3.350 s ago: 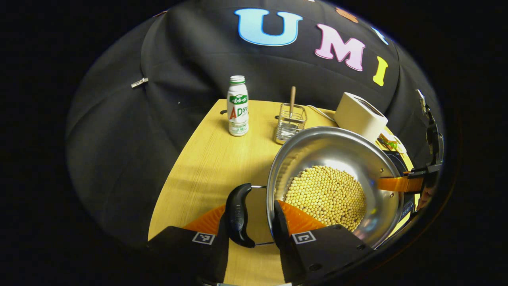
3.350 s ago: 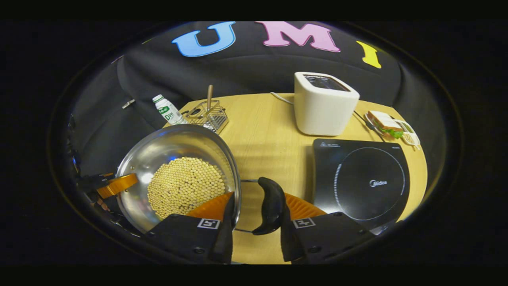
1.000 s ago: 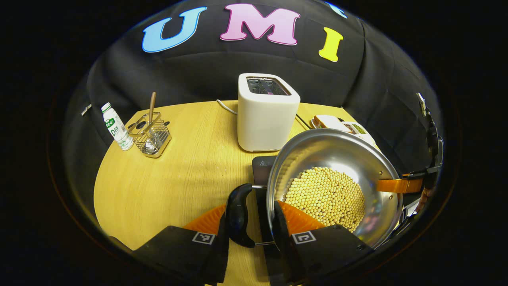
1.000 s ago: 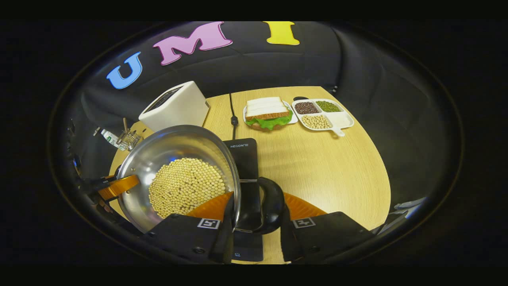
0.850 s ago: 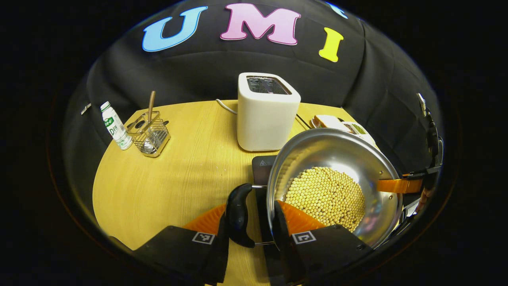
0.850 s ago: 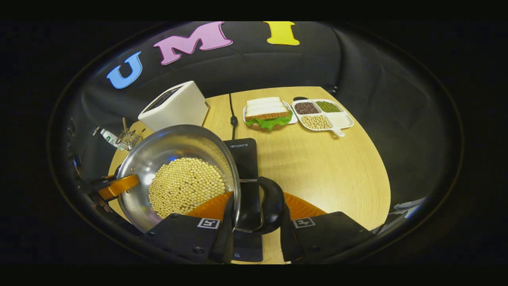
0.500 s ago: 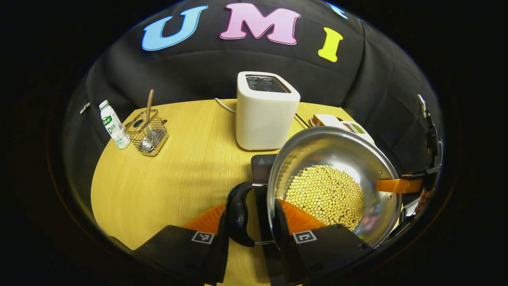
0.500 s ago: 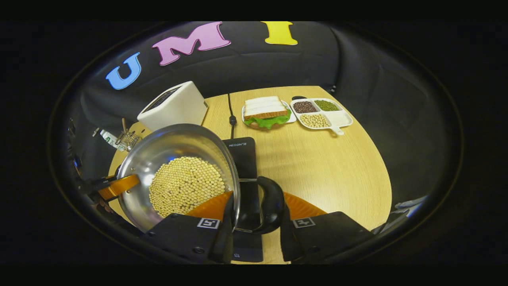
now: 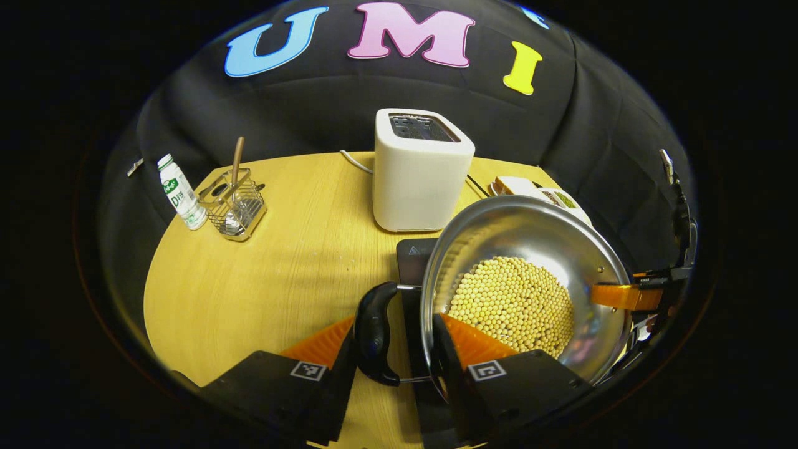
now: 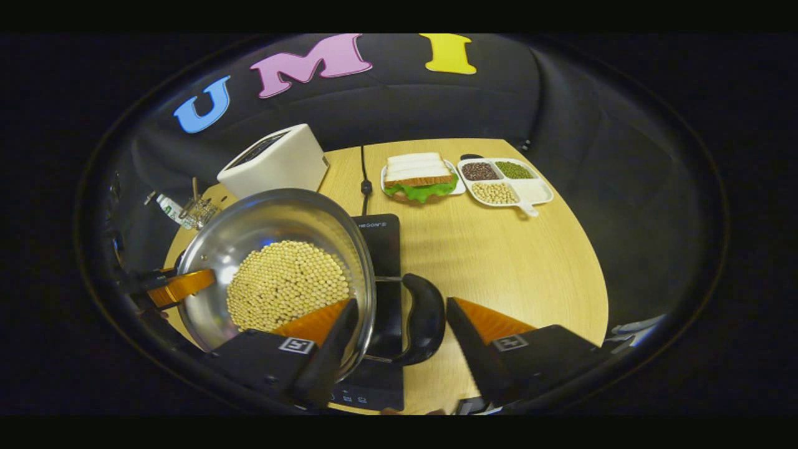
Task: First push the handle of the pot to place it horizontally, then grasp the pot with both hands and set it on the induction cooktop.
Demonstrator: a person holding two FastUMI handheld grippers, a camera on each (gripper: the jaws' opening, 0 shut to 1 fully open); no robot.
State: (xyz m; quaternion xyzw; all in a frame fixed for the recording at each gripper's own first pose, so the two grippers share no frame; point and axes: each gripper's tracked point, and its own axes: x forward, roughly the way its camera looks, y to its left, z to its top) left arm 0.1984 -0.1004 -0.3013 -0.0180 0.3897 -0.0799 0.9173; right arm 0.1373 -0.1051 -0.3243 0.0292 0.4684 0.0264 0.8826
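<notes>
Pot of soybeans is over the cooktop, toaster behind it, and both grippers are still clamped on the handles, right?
One thing is off: the right gripper has opened, its fingers clear of the black handle, as the right gripper view shows. The rest stands.

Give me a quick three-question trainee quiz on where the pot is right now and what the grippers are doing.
1. True or false: the pot is empty.
2. What lies under the pot? A) toaster B) induction cooktop C) sandwich
3. Fill in: the right gripper has its jaws ___ beside the pot's handle.

Key: 1 false, it holds soybeans; 2 B; 3 open.
</notes>
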